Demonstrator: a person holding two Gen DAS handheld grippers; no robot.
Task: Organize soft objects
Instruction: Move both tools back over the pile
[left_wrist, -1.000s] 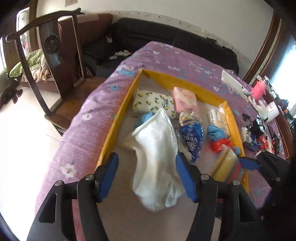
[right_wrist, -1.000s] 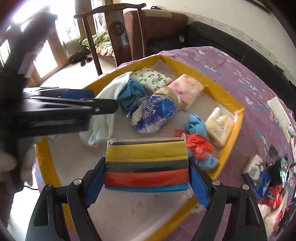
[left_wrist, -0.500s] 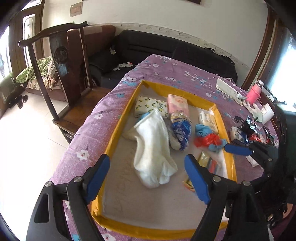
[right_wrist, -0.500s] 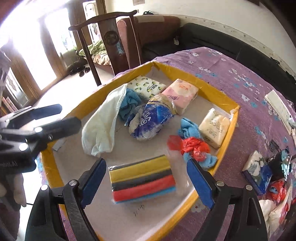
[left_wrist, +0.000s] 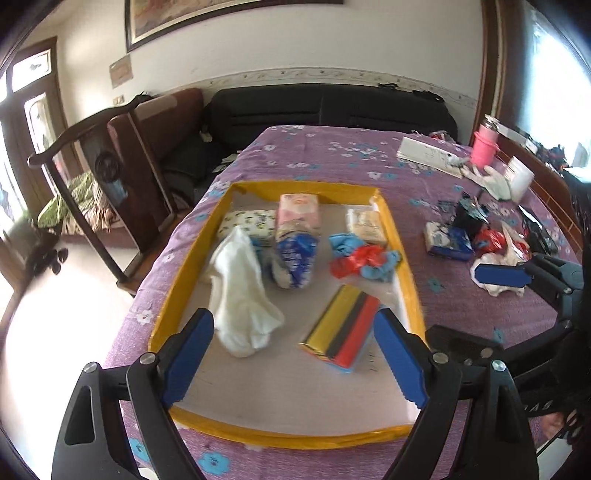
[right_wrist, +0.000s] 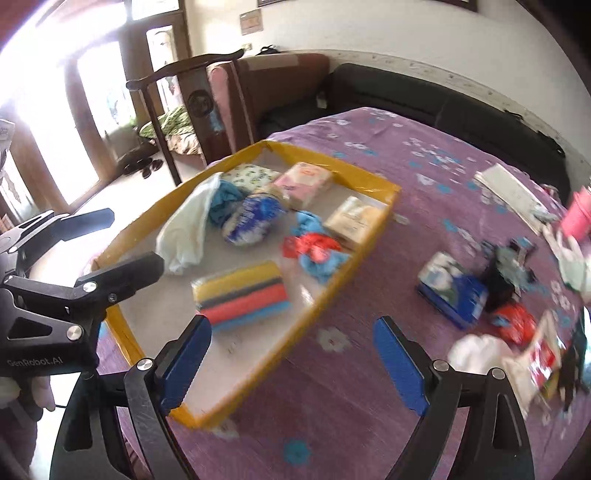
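A yellow-rimmed tray (left_wrist: 404, 273) on the purple cloth holds a white towel (left_wrist: 240, 284), a blue tissue pack (left_wrist: 295, 258), a pink pack (left_wrist: 298, 210), red and blue cloths (left_wrist: 364, 260) and a striped sponge pack (left_wrist: 343, 336). My left gripper (left_wrist: 291, 325) hovers above the tray's near end. Its jaws are opening and nothing is between them. My right gripper (right_wrist: 291, 326) stands open and empty over the tray's right rim (right_wrist: 332, 295), with the sponge pack (right_wrist: 242, 295) lying free ahead on the left.
Loose items lie on the cloth right of the tray: a blue-white pack (right_wrist: 452, 291), a red bag (right_wrist: 515, 323), a white cloth (right_wrist: 476, 350). A pink cup (left_wrist: 485, 147) stands far right. A wooden chair (left_wrist: 110, 166) and a black sofa (left_wrist: 332, 107) border the table.
The right gripper let go of the striped sponge pack, which now lies in the tray. Both grippers drew back and up, the left jaws widened, and the right view swung right.
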